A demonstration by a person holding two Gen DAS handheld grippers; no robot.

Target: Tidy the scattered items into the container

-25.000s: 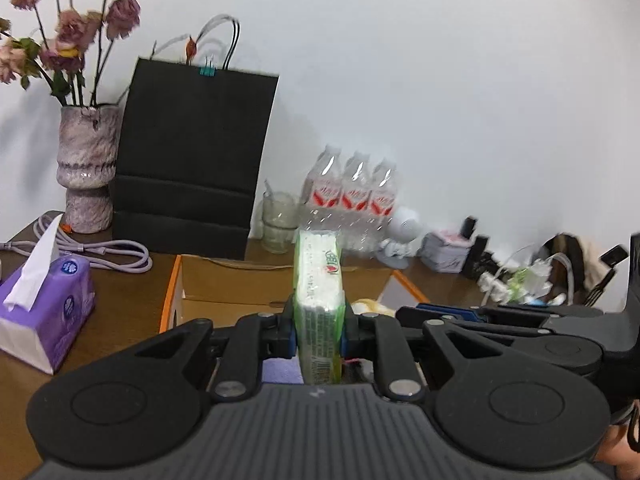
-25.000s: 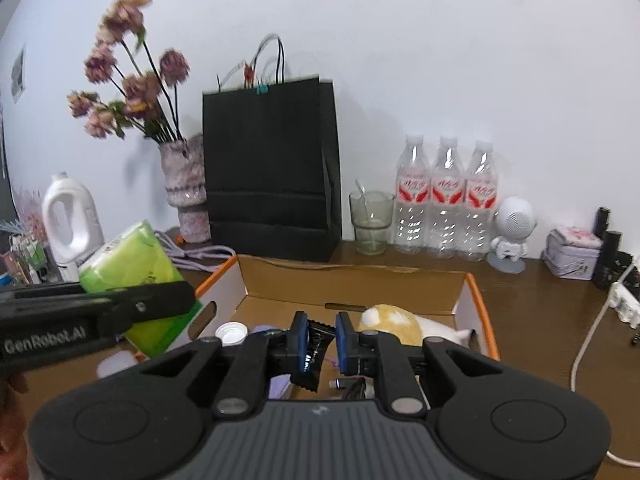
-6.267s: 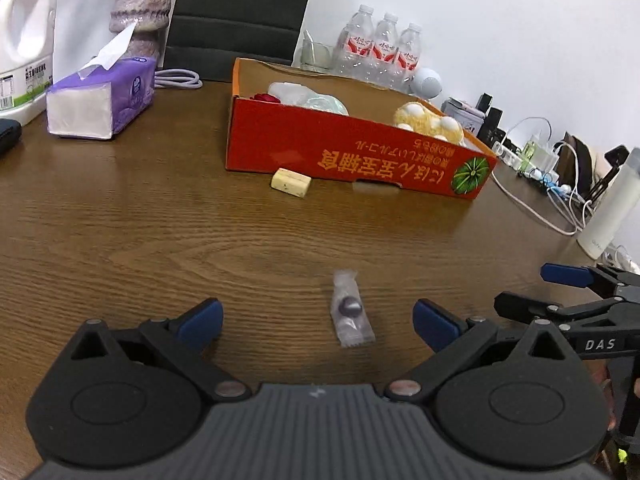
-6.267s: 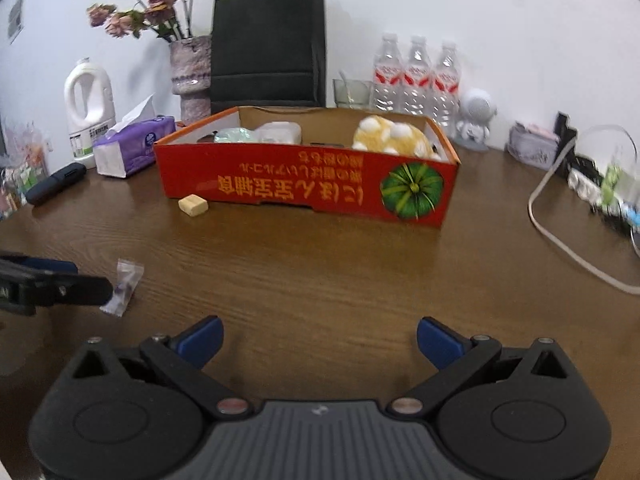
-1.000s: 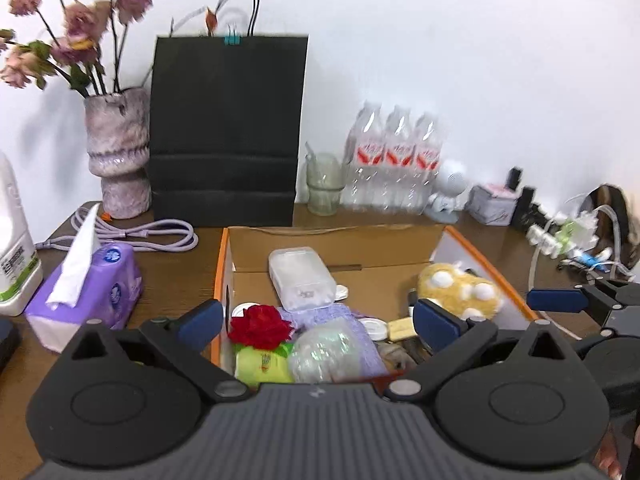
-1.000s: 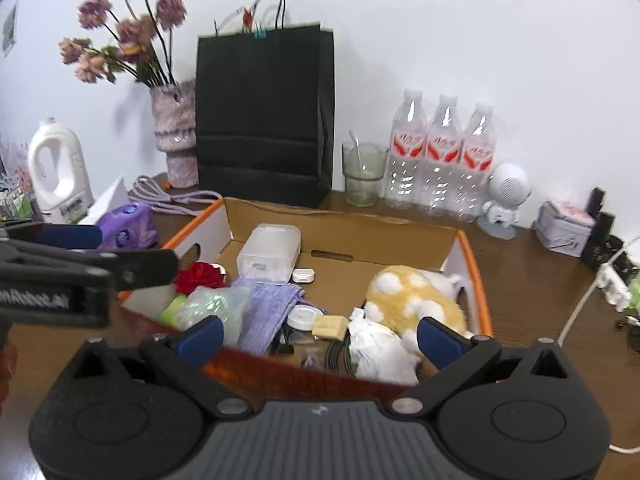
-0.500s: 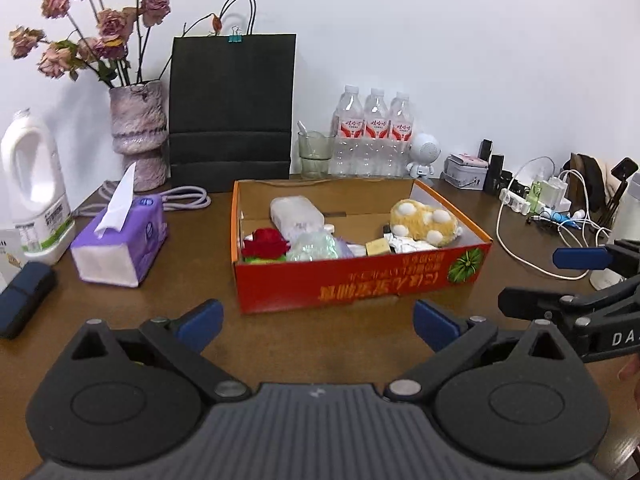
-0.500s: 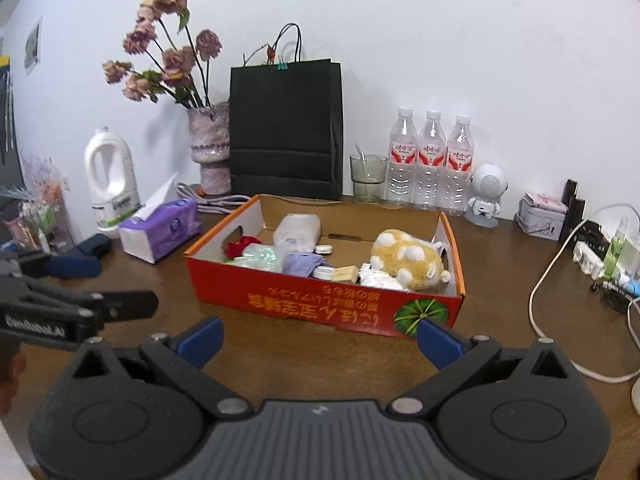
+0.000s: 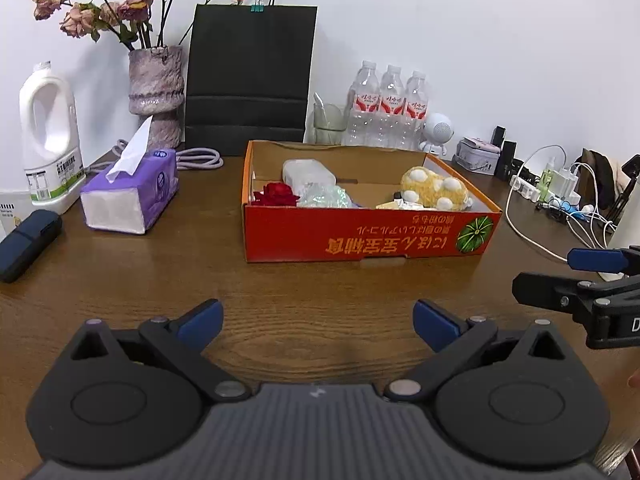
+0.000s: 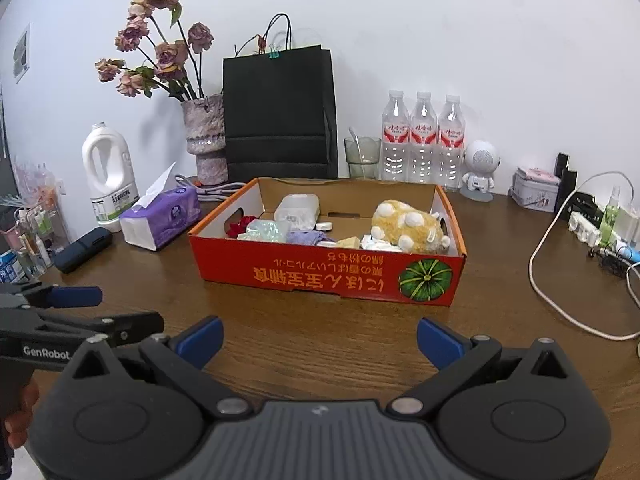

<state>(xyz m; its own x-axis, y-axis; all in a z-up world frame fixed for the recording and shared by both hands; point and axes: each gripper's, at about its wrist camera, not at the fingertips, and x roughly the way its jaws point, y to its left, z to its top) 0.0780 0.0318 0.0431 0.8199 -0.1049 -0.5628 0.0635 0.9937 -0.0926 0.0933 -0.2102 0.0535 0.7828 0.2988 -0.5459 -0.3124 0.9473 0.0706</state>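
Note:
The red cardboard box [image 9: 368, 236] [image 10: 320, 276] stands on the brown table, beyond both grippers. It holds a yellow plush toy [image 9: 434, 188] [image 10: 408, 224], a red rose [image 9: 278, 194], a clear plastic case [image 9: 308, 170] [image 10: 298, 208], a crinkly clear packet [image 9: 324, 198], a purple cloth [image 10: 304, 237] and small bits. My left gripper [image 9: 316, 320] is open and empty, held back from the box's front wall. My right gripper [image 10: 320, 338] is open and empty too. Each gripper shows at the side of the other's view.
A purple tissue pack [image 9: 130, 196], a white jug [image 9: 48, 136], a dark case [image 9: 28, 244] and a vase of dried flowers [image 9: 156, 88] stand left. A black paper bag [image 9: 250, 76], a glass, three water bottles [image 9: 390, 108] stand behind. Cables and chargers [image 9: 560, 200] lie right.
Both grippers have drawn a little further back from the box over the last second; earlier they hovered right above it. The loose candy and the yellow block from before are gone from the table.

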